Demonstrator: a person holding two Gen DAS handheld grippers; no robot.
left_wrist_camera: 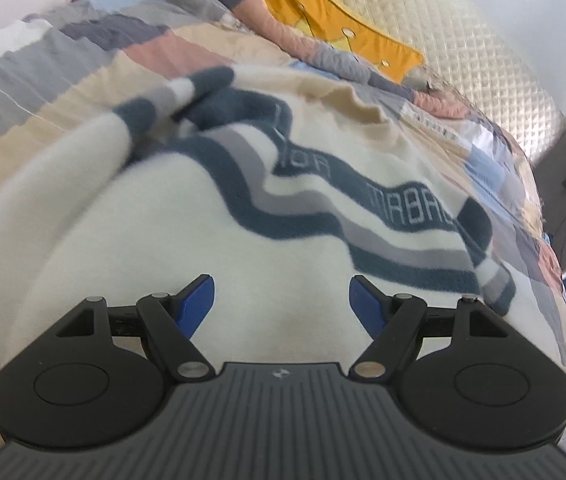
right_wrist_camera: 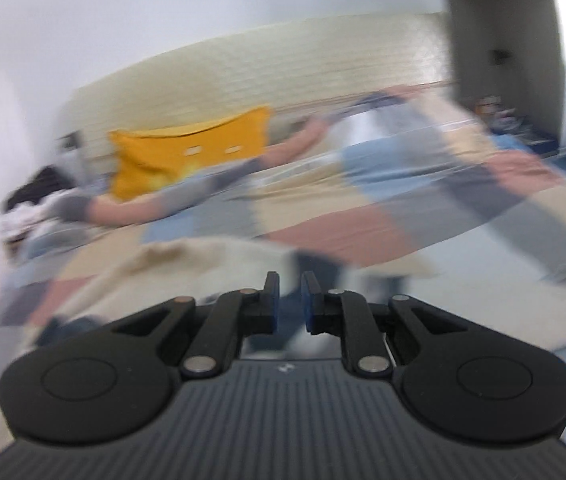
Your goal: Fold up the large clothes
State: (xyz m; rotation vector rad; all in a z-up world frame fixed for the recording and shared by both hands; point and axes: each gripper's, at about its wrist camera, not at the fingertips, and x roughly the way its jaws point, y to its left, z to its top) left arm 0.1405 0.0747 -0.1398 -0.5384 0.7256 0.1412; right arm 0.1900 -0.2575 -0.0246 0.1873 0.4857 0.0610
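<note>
Left wrist view looks down past the left gripper point(left_wrist_camera: 282, 300), whose blue pads point(left_wrist_camera: 199, 300) stand wide apart with nothing between them, poised just above a cream fleece sweater point(left_wrist_camera: 203, 208). The sweater fills the lower and middle frame, lying on a patchwork quilt point(left_wrist_camera: 95, 60) of grey, beige, pink and blue squares. Wavy navy and grey bands cross the garment from centre left to right edge. White lettering runs along the navy band; it appears mirrored or reversed and blurred, so I cannot read it as a word. One sleeve point(left_wrist_camera: 55, 184) stretches toward the left edge, its striped cuff folded near the upper middle. Beyond the quilt, in the upper centre, sits a mustard-yellow cushion point(left_wrist_camera: 347, 28) against a cream quilted headboard point(left_wrist_camera: 463, 56).

Right wrist view is heavily smeared by motion. The right gripper point(right_wrist_camera: 290, 300) has its jaws drawn nearly together; a navy and cream strip of the sweater point(right_wrist_camera: 203, 264) lies in the narrow gap, but the blur hides whether the pads actually pinch it. The fleece sits low in the frame, behind and around the fingers. The quilt point(right_wrist_camera: 323, 220) spreads across the middle, the yellow cushion point(right_wrist_camera: 187, 152) at centre left, the headboard point(right_wrist_camera: 283, 64) above it. A small logo on the gripper body is too small to read.
</note>
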